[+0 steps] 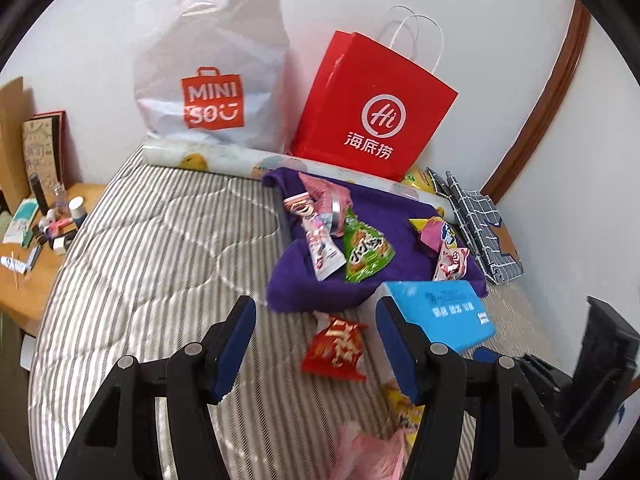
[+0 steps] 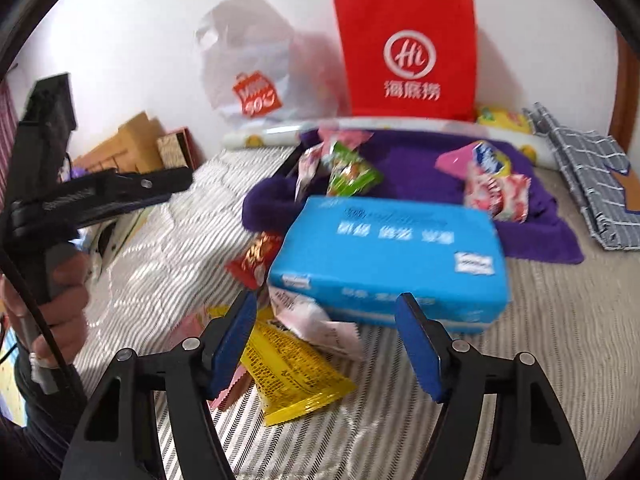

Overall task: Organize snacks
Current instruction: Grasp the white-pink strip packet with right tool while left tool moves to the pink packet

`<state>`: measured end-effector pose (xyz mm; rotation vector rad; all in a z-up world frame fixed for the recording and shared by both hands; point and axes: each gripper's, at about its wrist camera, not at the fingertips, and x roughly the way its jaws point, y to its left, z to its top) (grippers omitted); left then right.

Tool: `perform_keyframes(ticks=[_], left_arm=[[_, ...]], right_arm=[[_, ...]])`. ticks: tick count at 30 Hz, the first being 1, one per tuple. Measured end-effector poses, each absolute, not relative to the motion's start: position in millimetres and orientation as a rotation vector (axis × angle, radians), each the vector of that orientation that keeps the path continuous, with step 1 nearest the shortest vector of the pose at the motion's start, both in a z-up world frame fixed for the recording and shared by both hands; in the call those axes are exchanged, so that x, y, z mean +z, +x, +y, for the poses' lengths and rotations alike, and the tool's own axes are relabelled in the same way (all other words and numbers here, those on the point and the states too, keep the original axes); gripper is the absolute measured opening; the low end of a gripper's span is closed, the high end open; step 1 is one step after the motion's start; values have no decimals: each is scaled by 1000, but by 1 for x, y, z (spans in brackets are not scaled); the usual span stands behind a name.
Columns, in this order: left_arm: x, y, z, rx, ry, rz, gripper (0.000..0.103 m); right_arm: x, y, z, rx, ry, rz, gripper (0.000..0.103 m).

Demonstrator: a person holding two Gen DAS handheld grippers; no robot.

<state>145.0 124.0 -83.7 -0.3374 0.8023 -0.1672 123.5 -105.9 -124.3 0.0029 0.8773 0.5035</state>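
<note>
Snack packets lie scattered on a striped mattress (image 1: 152, 264). A purple cloth (image 1: 304, 280) holds a green packet (image 1: 366, 250), a pink-white packet (image 1: 322, 246) and pink packets at its right (image 1: 450, 262). A red packet (image 1: 336, 350) lies just ahead of my open, empty left gripper (image 1: 316, 346). A blue box (image 2: 392, 256) lies on the bed, with a yellow packet (image 2: 296, 376) and a white-pink packet (image 2: 316, 320) in front of it. My right gripper (image 2: 326, 338) is open and empty above those packets.
A white MINISO plastic bag (image 1: 212, 64) and a red paper bag (image 1: 372, 104) stand against the back wall behind a rolled sheet (image 1: 224, 160). A checked grey bag (image 1: 480, 224) lies at the right. A wooden side table (image 1: 36, 264) with small items stands at the left.
</note>
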Motion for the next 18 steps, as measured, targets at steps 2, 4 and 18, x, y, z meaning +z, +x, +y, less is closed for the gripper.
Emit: perform_keyframes(ticks=[2,4,18], left_arm=[[-86,141,126,-167,-336,806,60],[-88,138,126,-165,-328,812,60],[-99,123,116,-178,-314,829,60]], right_arm=[[-128,126,-103,518,3,903,72],[-133,128,-98,538,-4,930,72],[-136,127,-97,566,-24,1000,24]])
